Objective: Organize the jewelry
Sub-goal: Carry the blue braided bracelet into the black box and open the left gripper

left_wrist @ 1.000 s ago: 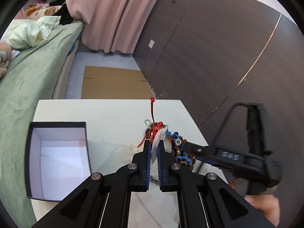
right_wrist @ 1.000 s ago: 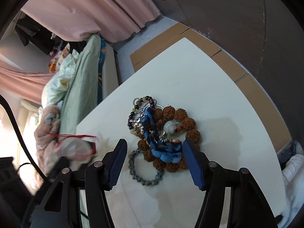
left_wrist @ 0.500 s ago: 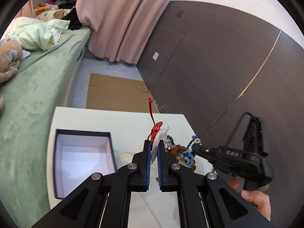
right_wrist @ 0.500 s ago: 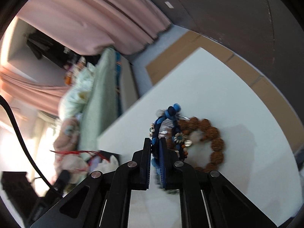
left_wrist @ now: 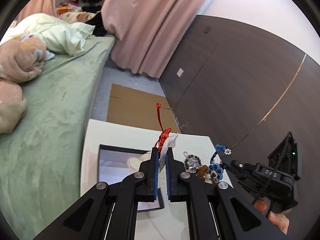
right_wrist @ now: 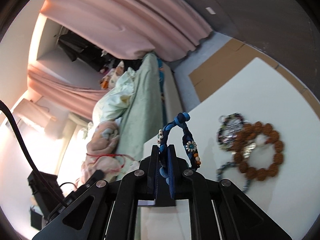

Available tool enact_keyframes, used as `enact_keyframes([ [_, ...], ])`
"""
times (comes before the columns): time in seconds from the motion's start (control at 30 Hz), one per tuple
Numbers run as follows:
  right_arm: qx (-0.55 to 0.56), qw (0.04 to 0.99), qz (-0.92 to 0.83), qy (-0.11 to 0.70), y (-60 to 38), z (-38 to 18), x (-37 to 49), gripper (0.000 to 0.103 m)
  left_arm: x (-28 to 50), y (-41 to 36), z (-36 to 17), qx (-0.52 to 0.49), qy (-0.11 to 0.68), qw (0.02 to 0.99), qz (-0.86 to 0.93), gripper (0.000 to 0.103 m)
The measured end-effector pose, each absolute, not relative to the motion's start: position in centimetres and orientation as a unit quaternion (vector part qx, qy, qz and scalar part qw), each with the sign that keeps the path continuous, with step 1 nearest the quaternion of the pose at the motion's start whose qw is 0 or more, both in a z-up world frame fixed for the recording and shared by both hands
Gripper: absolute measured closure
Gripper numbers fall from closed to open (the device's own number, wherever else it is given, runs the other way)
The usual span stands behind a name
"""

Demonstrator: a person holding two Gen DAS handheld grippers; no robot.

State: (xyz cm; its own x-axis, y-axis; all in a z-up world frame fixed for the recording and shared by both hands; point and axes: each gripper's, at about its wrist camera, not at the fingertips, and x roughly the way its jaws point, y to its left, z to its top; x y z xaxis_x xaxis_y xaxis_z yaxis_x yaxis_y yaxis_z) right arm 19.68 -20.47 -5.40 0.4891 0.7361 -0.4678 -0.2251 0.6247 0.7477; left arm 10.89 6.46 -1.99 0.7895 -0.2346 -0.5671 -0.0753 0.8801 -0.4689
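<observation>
My left gripper (left_wrist: 162, 152) is shut on a small clear bag with a red cord bracelet (left_wrist: 163, 138) and holds it high above the open dark box (left_wrist: 112, 161) with a white inside. My right gripper (right_wrist: 164, 150) is shut on a blue braided bracelet (right_wrist: 187, 135) with flower beads, lifted off the white table (right_wrist: 250, 92); it also shows in the left wrist view (left_wrist: 215, 168). A brown bead bracelet (right_wrist: 276, 146) and smaller bead bracelets (right_wrist: 228, 126) lie on the table to the right.
A bed (left_wrist: 52, 108) with green cover, pillows and a blanket runs along the table's left side. Flat cardboard (left_wrist: 138, 108) lies on the floor beyond the table. A dark panelled wall (left_wrist: 240, 84) and pink curtain (left_wrist: 144, 26) stand behind.
My right gripper closed on the blue bracelet and lifted it off the pile. My left gripper rose and moved left over the box, still holding the bagged red bracelet.
</observation>
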Motion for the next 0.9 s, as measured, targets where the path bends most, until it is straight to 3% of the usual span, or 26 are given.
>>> enact_keyframes([
  [0.23,0.303,0.796,0.324,0.413,-17.5,-5.6,19.2,0.093,12.1,8.0,-4.0,-0.267,0.379,0.886,-0.022,0.094],
  [0.27,0.302,0.795,0.326,0.414,-17.3,-5.7,19.3,0.093,12.3,8.1,-4.2,-0.272,0.387,0.881,-0.026,0.090],
  [0.33,0.300,0.792,0.335,0.414,-16.6,-5.6,19.1,0.093,12.2,8.3,-4.5,-0.283,0.391,0.875,-0.031,0.066],
  [0.37,0.299,0.790,0.339,0.414,-16.3,-5.6,19.0,0.093,12.1,8.5,-4.4,-0.286,0.387,0.876,-0.028,0.040],
  [0.4,0.299,0.789,0.342,0.414,-16.1,-5.6,18.9,0.093,11.7,8.6,-4.1,-0.289,0.378,0.879,-0.025,0.022],
  [0.43,0.299,0.788,0.345,0.414,-16.0,-5.6,18.8,0.093,11.3,8.9,-3.7,-0.294,0.364,0.884,-0.021,0.019],
  [0.9,0.271,0.768,0.381,0.437,-11.1,-6.5,18.0,0.092,9.5,13.1,-2.2,-0.342,0.326,0.881,0.023,0.018],
])
